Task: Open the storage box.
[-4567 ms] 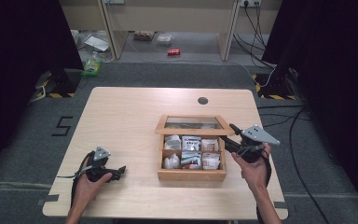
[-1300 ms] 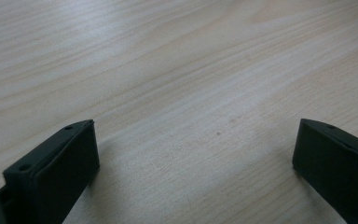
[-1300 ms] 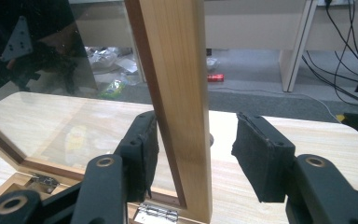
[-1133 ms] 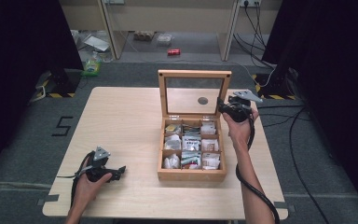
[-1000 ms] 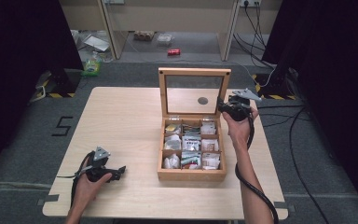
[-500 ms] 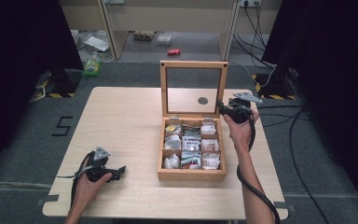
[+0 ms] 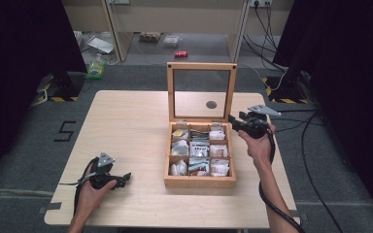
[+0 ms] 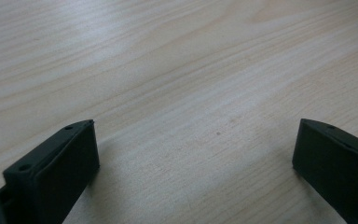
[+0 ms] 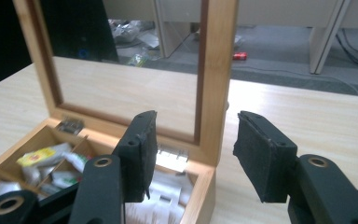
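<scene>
**Lid upright, jaws astride its frame**

The wooden box (image 7: 200,154) sits right of centre on the counter (image 7: 126,126), near the front edge, its glass lid (image 7: 201,91) standing upright. The right gripper (image 9: 193,154) has its jaws apart on either side of the lid's right frame post, pads not pressing it. The left gripper (image 7: 108,175) rests near the front left corner, jaws wide open over bare wood.

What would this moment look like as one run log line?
box: open | lid: upright | right gripper: open, straddling lid's side rail | left gripper: open, on table
</scene>
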### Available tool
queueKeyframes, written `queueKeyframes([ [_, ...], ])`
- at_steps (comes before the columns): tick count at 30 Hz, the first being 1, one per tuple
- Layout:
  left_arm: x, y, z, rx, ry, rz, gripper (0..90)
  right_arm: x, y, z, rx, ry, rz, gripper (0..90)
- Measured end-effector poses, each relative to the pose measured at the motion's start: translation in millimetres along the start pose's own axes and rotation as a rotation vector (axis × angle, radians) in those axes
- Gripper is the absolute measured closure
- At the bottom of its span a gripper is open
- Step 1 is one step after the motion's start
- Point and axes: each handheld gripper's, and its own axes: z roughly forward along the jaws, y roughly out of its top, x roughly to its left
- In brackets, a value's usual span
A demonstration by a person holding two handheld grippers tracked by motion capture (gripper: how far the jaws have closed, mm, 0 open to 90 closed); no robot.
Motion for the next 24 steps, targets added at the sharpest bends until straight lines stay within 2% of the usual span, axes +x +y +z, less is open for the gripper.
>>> queueKeyframes([
  [11, 0.1, 0.0, -0.1, 0.001, 0.000, 0.001, 0.0, 4.7, -15.1, -11.5, -0.003, 0.052, 0.003, 48.4],
  [21, 0.1, 0.0, -0.1, 0.001, 0.000, 0.001, 0.0, 16.3, -21.7, -20.5, -0.021, 0.100, -0.013, 48.1],
  [24, 0.0, 0.0, 0.0, 0.000, 0.000, 0.000, 0.0, 22.4, -26.2, -23.1, -0.009, 0.137, -0.032, 47.7],
])
